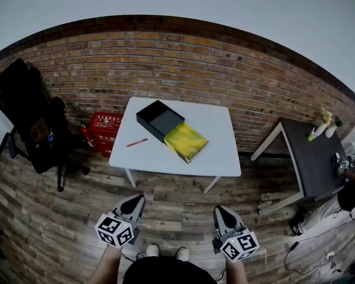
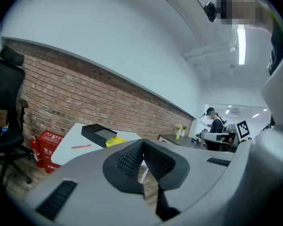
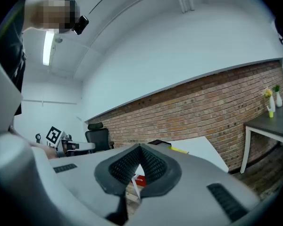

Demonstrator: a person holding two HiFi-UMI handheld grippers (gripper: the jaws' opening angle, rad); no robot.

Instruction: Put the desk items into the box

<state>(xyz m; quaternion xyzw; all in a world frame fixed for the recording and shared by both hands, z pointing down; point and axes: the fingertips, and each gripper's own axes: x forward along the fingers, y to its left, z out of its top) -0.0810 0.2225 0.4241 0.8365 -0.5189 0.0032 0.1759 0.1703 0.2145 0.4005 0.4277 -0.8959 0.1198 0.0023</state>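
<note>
A white bench is seen well ahead of both sets of fingers. On it, an open black box lies just beside a yellow notebook, judged light and bendable, best pinched at an edge. The thin red pen, likely slippery, is best taken mid-shaft. The left gripper and right gripper are clenched on nothing.
</note>
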